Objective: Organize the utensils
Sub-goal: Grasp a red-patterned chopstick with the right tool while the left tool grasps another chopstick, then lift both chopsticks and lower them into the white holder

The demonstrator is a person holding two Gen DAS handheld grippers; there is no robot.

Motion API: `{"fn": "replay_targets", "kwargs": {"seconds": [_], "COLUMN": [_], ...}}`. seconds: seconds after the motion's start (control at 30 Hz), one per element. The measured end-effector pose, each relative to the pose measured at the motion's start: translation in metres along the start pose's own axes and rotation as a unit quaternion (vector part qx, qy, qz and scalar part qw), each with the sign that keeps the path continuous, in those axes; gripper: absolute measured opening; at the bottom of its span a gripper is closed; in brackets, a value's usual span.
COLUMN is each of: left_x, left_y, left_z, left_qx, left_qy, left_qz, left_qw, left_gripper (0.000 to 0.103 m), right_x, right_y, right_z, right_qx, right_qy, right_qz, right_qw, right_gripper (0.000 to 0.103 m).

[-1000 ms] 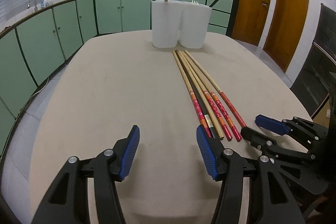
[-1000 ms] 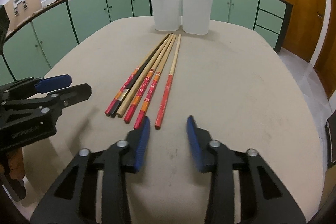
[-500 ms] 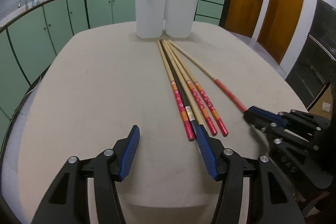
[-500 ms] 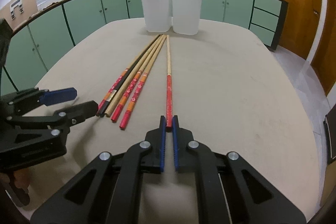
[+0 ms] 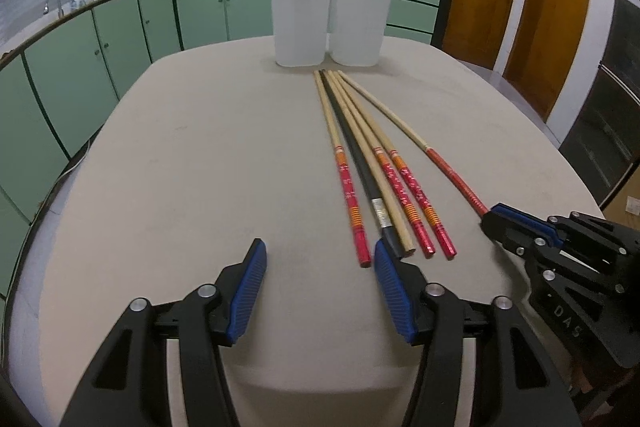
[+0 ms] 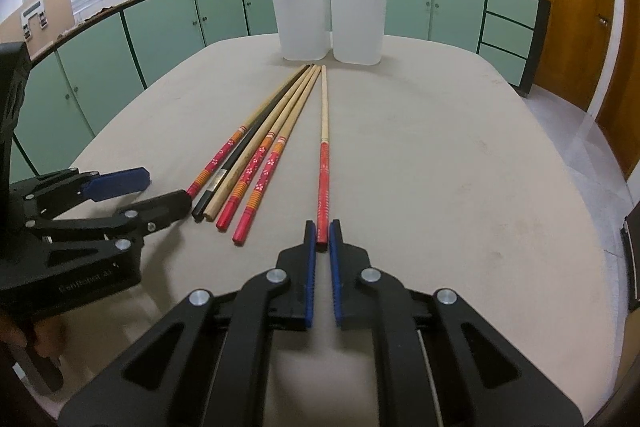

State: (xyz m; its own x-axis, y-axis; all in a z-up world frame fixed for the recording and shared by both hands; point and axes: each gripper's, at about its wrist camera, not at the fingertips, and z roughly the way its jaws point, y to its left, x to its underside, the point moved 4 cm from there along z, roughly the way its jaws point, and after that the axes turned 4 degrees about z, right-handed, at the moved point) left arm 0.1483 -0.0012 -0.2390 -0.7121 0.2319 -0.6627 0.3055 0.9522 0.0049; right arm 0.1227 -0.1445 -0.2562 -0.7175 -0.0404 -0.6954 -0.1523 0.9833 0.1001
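1. Right wrist view is showing the right gripper (image 6: pixel 322 233) pinching the red near end of one chopstick (image 6: pixel 323 163), its jaws nearly together with only the stick between them.
2. That chopstick is lying apart from the bundle of five chopsticks (image 6: pixel 256 155), just to their right, its pale far tip pointing toward the white holder (image 6: pixel 329 23) at the far end of the table (image 6: pixel 460 155).
3. By my judgement the pick-up step is going on: the stick is gripped but apparently resting on the table along its length.
4. Next, the move is calling for lifting the near end, swinging the stick upright and lowering it into one holder compartment, where a wooden stick and a dark one are already standing.
5. The left gripper (image 5: pixel 320 283) is waiting wide apart and empty, low over the table, its right pad just beside the bundle's near ends.
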Motion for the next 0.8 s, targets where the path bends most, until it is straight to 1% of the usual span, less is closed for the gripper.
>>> {"fn": "replay_targets", "kwargs": {"seconds": [0.03, 0.07, 0.1, 0.17, 0.2, 0.27, 0.47, 0.6, 0.8], "left_x": [-0.001, -0.002, -0.003, -0.005, -0.005, -0.007, -0.021, -0.038, -0.079], "left_y": [-0.002, -0.003, -0.005, -0.006, -0.006, -0.004, -0.001, 0.001, 0.004], "left_z": [0.001, 0.002, 0.002, 0.002, 0.002, 0.000, -0.023, -0.046, -0.085], "left_qx": [0.004, 0.006, 0.007, 0.014, 0.017, 0.022, 0.025, 0.024, 0.017], "left_qy": [-0.001, -0.002, -0.005, -0.006, -0.006, -0.007, -0.034, -0.064, -0.122], "left_qz": [0.001, 0.003, 0.005, 0.004, 0.003, -0.002, 0.002, 0.010, 0.020], "left_qw": [1.0000, 1.0000, 1.0000, 0.9999, 0.9998, 0.9997, 0.9991, 0.9976, 0.9922], "left_gripper": [0.040, 0.030, 0.026, 0.010, 0.006, 0.006, 0.006, 0.006, 0.006], "right_x": [0.000, 0.000, -0.001, -0.002, -0.003, -0.005, -0.023, -0.044, -0.086], "right_y": [0.000, -0.001, -0.001, -0.002, -0.003, -0.004, -0.007, -0.009, -0.014], "right_z": [0.000, 0.000, 0.000, 0.000, 0.000, -0.004, -0.023, -0.045, -0.082], "right_qx": [0.000, -0.001, -0.004, -0.008, -0.009, -0.011, -0.017, -0.019, -0.024], "right_qy": [0.001, 0.001, 0.003, 0.004, 0.004, 0.000, -0.026, -0.053, -0.103], "right_qz": [-0.001, 0.001, 0.004, 0.009, 0.011, 0.011, 0.003, -0.006, -0.018], "right_qw": [1.000, 1.000, 1.000, 1.000, 1.000, 1.000, 1.000, 0.998, 0.994], "right_gripper": [0.006, 0.006, 0.005, 0.005, 0.005, 0.005, 0.005, 0.005, 0.005]}}
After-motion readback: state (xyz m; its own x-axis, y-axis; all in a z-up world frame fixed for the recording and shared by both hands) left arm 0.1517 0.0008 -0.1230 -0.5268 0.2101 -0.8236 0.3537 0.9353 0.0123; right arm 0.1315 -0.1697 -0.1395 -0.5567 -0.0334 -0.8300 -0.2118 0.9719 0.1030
